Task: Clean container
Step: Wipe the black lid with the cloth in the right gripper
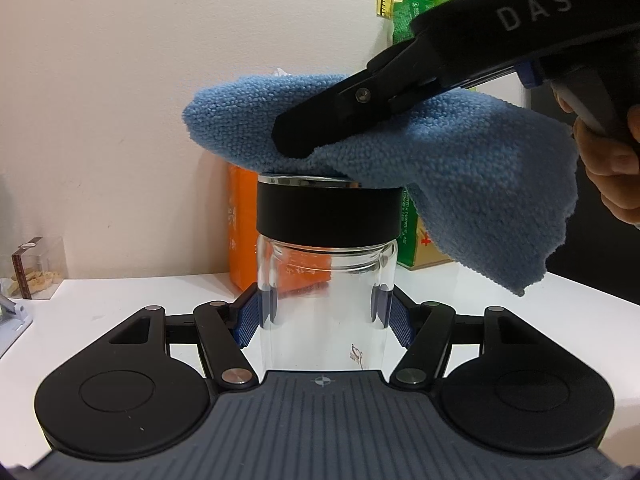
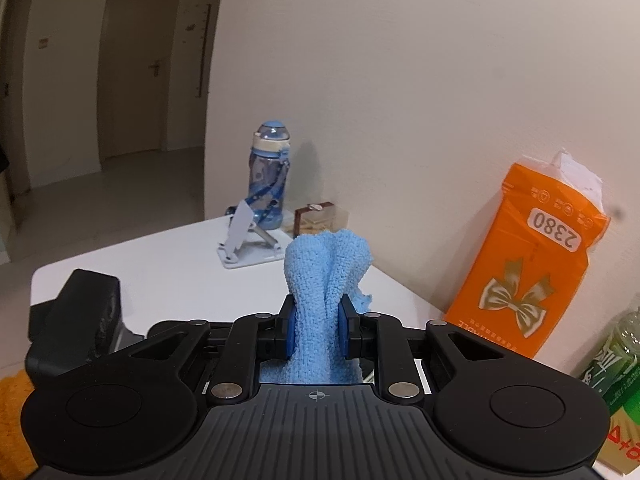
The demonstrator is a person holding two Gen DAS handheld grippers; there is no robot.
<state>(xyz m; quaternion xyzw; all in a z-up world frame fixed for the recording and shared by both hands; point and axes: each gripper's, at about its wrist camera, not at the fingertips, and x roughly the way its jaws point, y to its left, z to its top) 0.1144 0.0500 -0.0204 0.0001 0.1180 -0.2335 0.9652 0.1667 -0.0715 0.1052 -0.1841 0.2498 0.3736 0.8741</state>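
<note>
Gripping the clear glass jar with a black screw lid (image 1: 326,280), the left gripper (image 1: 326,316) has its blue-padded fingers (image 1: 246,322) pressed against the glass on both sides, and the jar stands upright between them over the white tabletop (image 1: 120,300). Clamped on the bunched blue microfibre cloth (image 1: 460,168), the right gripper (image 2: 318,324) squeezes a fold of it between its two pads; seen from the left wrist, that gripper comes in from the upper right, and the cloth lies draped across the top of the jar's lid, touching its shiny rim, with a loose corner hanging down past the lid on the right. A bare hand (image 1: 608,160) holds the right gripper's handle at the frame edge.

Against the pale wall (image 2: 400,100) stands an orange plastic pack printed with a bow (image 2: 524,268), just behind the jar in the left view. Beside it is a green carton (image 1: 416,28). Farther along the table are a blue children's drinking bottle with a strap (image 2: 269,176), a small grey folding stand (image 2: 244,240) and a small clear box with a brown band (image 2: 320,220).
</note>
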